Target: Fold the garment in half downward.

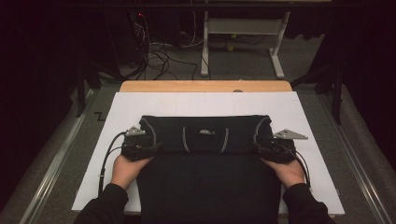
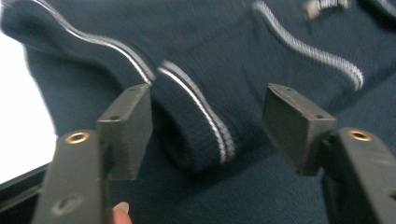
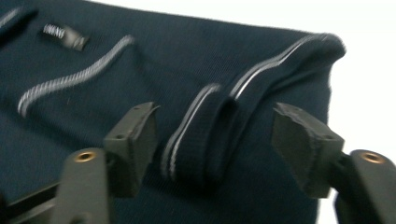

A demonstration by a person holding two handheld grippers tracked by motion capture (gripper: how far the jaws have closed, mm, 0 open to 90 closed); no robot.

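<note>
- The dark sweater (image 1: pixel 205 163) lies folded on the white board (image 1: pixel 299 112), and its lower part reaches over the near edge.
- The left gripper (image 1: pixel 140 145) is at the left edge of the sweater, jaws wide open around a striped cuff (image 2: pixel 196 126) (not touching it).
- The right gripper (image 1: pixel 275 148) is at the right edge, jaws also open, with the other striped cuff (image 3: pixel 210 135) between them.
- A small label (image 1: pixel 204 132) sits at the collar.

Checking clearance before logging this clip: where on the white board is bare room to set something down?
Bare strips of the white board lie beyond the dark sweater, toward the wooden edge, and outside each sleeve. It is crowded where the left gripper and right gripper stand open over the folded cuffs.
</note>
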